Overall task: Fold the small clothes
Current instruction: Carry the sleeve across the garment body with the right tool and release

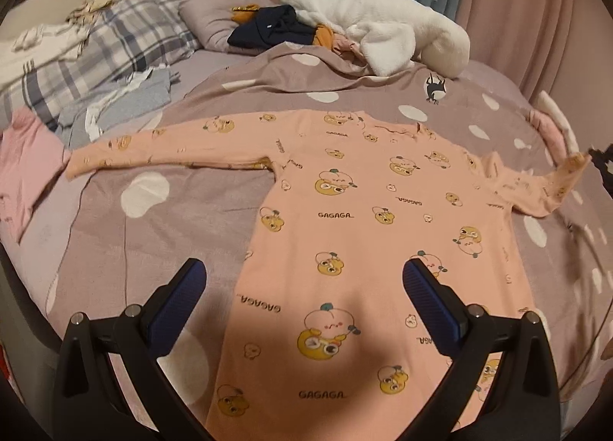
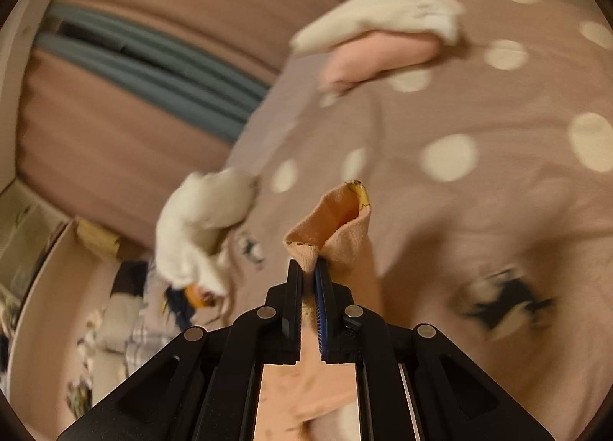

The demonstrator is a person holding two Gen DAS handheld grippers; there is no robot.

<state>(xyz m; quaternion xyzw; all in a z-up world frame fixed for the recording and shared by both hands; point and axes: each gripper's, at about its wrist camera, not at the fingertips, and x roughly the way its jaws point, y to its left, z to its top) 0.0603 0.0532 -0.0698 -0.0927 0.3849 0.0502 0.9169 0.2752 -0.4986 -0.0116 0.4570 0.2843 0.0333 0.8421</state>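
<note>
Dotted mauve bedspread (image 1: 161,219), covering the bed; bare cloth lies left of the garment, with a pink garment (image 1: 23,169) at the left edge, plaid bedding (image 1: 95,46) far left, and a white fleece blanket (image 1: 387,31) with dark clothes (image 1: 268,29) along the far side; curtains (image 1: 517,12) close the far right. Peach long-sleeved top (image 1: 364,219), spread flat on the bedspread, centre to right; long axis runs near to far, hem near, neckline far; left sleeve stretched straight out to the left, right sleeve reaching right with its cuff (image 2: 337,226) lifted; printed with yellow cartoon faces and "GAGAGA". Left gripper (image 1: 304,288), spread wide above the hem, grasping nothing. Right gripper (image 2: 308,268), pinched closed on the cuff, whose opening gapes just beyond the fingertips.
</note>
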